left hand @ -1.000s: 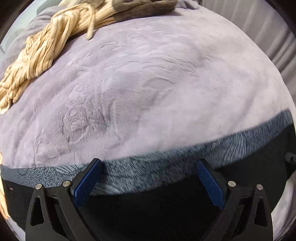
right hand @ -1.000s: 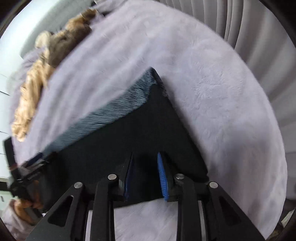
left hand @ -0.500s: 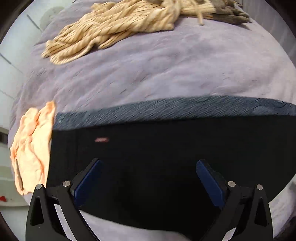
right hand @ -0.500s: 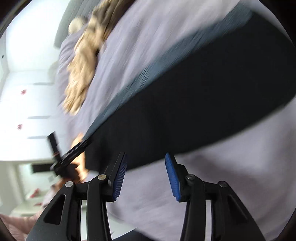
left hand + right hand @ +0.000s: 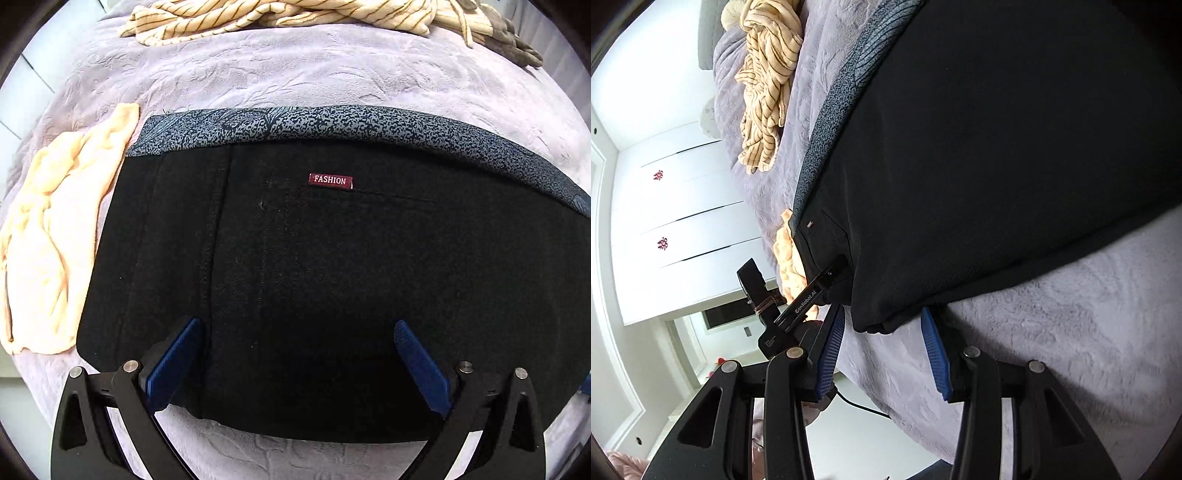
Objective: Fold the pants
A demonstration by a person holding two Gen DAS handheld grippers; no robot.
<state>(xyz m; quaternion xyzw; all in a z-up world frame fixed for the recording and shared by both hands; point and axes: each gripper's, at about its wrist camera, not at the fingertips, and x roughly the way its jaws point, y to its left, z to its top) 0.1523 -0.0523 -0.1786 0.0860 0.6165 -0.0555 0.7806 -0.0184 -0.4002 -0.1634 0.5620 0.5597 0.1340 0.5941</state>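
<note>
The black pants (image 5: 332,288) lie folded flat on a lilac blanket (image 5: 295,85), their speckled grey waistband (image 5: 332,125) along the far edge and a red "FASHION" tag (image 5: 330,181) just below it. The left gripper (image 5: 297,354) hangs over the near part of the pants, its blue pads (image 5: 173,362) spread wide with nothing between them. The right gripper (image 5: 882,350) is spread too, empty, just off the near hem of the pants (image 5: 997,166). A peach cloth (image 5: 55,236) touches the pants' left edge; a striped cloth (image 5: 280,14) lies well beyond.
</note>
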